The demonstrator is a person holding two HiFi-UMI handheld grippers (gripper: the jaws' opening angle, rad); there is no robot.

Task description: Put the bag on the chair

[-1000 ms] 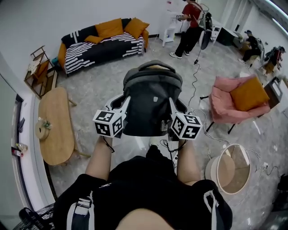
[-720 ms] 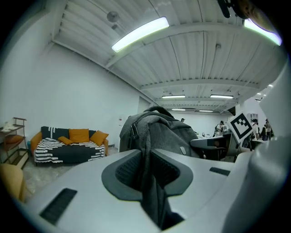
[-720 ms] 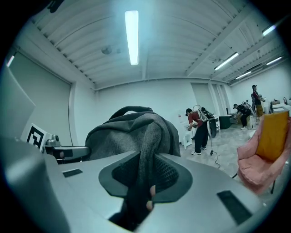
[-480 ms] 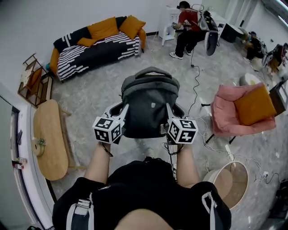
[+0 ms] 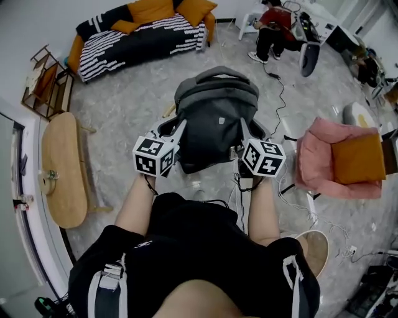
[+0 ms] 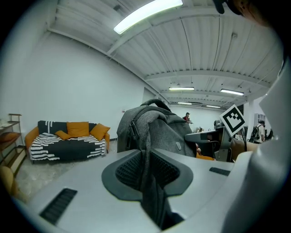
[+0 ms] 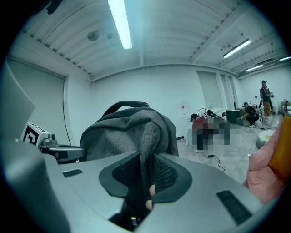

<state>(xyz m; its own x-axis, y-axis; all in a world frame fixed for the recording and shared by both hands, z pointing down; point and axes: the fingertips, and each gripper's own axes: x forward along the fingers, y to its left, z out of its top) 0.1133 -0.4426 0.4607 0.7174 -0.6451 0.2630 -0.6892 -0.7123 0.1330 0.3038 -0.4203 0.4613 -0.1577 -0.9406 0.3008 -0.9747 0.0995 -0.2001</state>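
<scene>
We are holding the bag (image 5: 214, 121) aloft, left of the chair (image 5: 314, 149): left gripper (image 5: 179, 129) clamping its fabric, right gripper (image 5: 244, 128) jaws closing on its fabric, the right gripper being nearer the chair

No legible text, label, brand or number — on any surface in view

Entered by count are one grey bag (image 5: 214, 118), one pink armchair (image 5: 314, 158) fitted with one orange seat cushion (image 5: 357, 158), one striped sofa (image 5: 137, 46) set with three orange sofa cushions (image 5: 149, 9), one oval wooden table (image 5: 65, 143), one small wooden rack (image 5: 45, 87) and one seated person in a red top (image 5: 273, 23).
</scene>
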